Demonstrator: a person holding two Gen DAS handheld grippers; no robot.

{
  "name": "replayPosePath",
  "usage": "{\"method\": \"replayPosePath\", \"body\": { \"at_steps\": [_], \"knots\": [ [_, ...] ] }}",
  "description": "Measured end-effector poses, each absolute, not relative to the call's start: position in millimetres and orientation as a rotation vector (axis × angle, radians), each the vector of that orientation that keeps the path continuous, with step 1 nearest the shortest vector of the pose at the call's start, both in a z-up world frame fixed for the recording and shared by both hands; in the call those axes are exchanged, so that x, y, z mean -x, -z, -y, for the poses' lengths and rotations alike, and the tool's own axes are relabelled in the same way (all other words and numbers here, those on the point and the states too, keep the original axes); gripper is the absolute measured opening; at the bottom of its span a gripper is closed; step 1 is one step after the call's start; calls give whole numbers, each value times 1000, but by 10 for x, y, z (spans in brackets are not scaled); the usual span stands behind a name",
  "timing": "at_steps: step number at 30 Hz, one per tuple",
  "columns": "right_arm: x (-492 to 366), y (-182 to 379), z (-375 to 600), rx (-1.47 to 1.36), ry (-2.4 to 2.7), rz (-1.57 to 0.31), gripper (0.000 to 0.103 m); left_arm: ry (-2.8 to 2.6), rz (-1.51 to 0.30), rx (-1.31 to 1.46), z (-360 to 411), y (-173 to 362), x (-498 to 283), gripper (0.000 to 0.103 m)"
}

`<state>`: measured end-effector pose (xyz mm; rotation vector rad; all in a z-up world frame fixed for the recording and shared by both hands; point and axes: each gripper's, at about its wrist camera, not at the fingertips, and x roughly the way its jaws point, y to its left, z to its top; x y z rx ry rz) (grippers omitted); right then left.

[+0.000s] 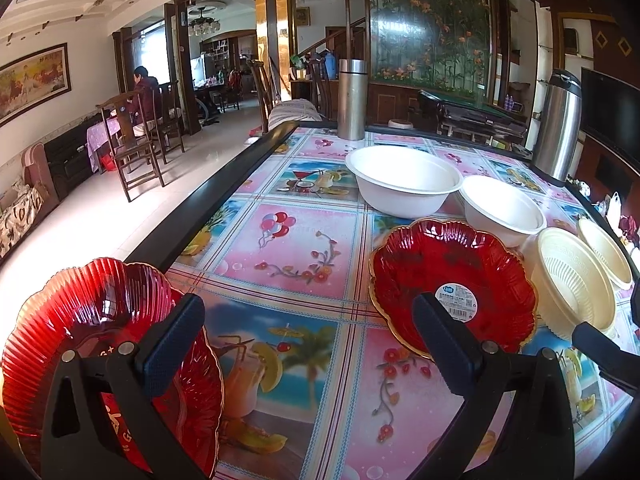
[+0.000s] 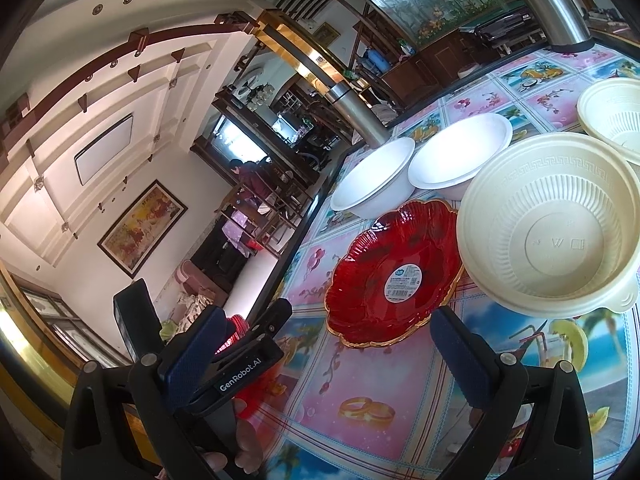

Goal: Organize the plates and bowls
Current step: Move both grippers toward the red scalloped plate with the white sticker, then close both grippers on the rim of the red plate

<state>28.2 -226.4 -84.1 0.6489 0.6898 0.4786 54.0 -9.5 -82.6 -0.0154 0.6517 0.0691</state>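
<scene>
Two red scalloped glass plates show in the left wrist view. One red plate [image 1: 100,320] lies at the table's near left edge, partly past it, under my left finger [image 1: 172,344]. The other red plate [image 1: 452,276], with a round sticker, sits mid-table [image 2: 396,268]. Behind it stand two white bowls [image 1: 404,180] [image 1: 502,208], also visible from the right wrist [image 2: 372,184] [image 2: 460,156]. Two cream plastic bowls [image 1: 572,280] [image 1: 604,248] sit to the right [image 2: 556,232] [image 2: 616,116]. My left gripper [image 1: 308,344] is wide open. My right gripper [image 2: 326,356] is open over the tablecloth.
The table [image 1: 224,188] has a dark rim and a pictured pink cloth. A steel flask [image 1: 352,100] and a tall steel thermos [image 1: 558,128] stand at the far side. The left gripper's body [image 2: 240,372] and a hand [image 2: 244,440] lie close to my right gripper. A person [image 1: 144,96] sits far off.
</scene>
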Motion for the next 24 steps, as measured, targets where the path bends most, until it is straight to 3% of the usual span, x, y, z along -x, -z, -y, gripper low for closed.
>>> {"method": "replayPosePath", "body": {
  "at_steps": [10, 24],
  "knots": [
    [-375, 957, 2507, -869, -496, -691, 102, 6, -977, 96, 79, 566, -1118, 103],
    [-617, 1298, 2565, -1040, -388, -812, 101, 161, -1360, 266, -11, 985, -1733, 103]
  ]
}}
